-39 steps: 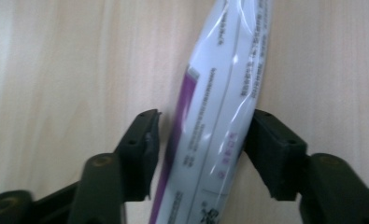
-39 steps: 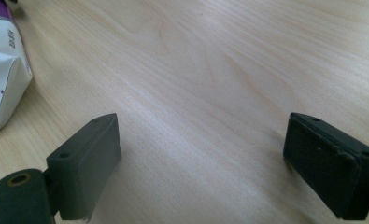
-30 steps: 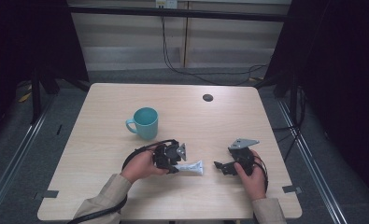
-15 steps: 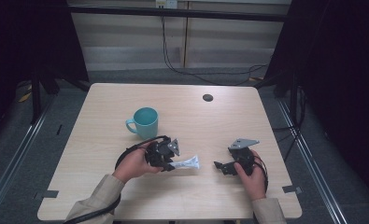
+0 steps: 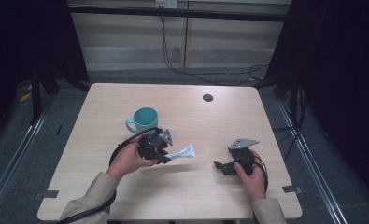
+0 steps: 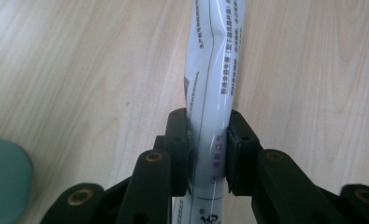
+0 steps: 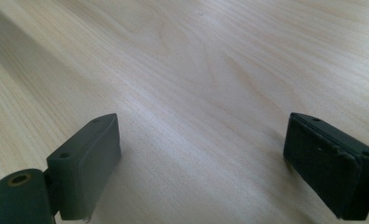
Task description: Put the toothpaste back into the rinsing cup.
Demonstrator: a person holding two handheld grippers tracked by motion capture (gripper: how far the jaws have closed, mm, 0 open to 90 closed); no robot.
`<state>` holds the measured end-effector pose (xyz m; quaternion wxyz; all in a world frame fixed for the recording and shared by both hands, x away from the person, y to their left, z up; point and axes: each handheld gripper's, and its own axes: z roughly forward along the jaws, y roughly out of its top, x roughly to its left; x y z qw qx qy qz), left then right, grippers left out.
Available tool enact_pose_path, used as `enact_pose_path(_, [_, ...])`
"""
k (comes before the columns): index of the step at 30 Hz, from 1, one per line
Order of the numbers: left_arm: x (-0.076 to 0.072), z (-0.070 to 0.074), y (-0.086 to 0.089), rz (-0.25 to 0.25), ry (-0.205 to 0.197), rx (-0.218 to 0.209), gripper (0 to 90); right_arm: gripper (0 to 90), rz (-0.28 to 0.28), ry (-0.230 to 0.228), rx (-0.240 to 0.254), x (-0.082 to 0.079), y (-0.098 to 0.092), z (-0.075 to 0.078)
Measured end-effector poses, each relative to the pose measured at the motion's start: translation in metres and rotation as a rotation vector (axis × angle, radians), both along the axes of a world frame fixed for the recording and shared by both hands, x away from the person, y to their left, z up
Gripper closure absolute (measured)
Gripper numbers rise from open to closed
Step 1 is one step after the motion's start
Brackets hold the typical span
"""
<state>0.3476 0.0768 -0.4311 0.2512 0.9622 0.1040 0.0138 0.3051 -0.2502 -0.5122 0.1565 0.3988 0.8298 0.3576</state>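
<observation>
A white tube [image 5: 182, 152] with printed text sticks out to the right of my left gripper [image 5: 166, 155], lifted a little off the table. In the left gripper view the tube [image 6: 212, 79] runs up between the two black pads [image 6: 178, 144], which press on it from both sides; my left gripper [image 6: 207, 140] is shut on it. A teal mug [image 5: 144, 119] stands just behind the left hand, and its edge [image 6: 4, 177] shows at the left. My right gripper [image 5: 222, 166] rests low over the table at the right, jaws wide apart [image 7: 202, 154], nothing between them.
The light wooden table [image 5: 191, 116] has a small dark round hole [image 5: 208, 97] near its far edge. Black cables loop from both grippers. Dark floor and metal rails lie beyond the table's sides.
My left gripper has lifted the tube and carried it back toward the mug and slightly left; the tube now points right, clear of the tabletop. The right gripper has stayed put.
</observation>
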Motion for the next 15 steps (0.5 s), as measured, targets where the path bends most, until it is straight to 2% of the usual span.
enact_pose_path(7, [0.003, 0.007, 0.006, 0.063, -0.003, -0.079, 74.5, 10.5, 0.001, -0.001, 0.000, 0.000, 0.000, 0.000])
enact_pose_path(15, [0.009, 0.016, 0.015, 0.109, -0.006, -0.155, 74.7, 10.5, 0.001, 0.000, 0.001, 0.000, 0.000, 0.000])
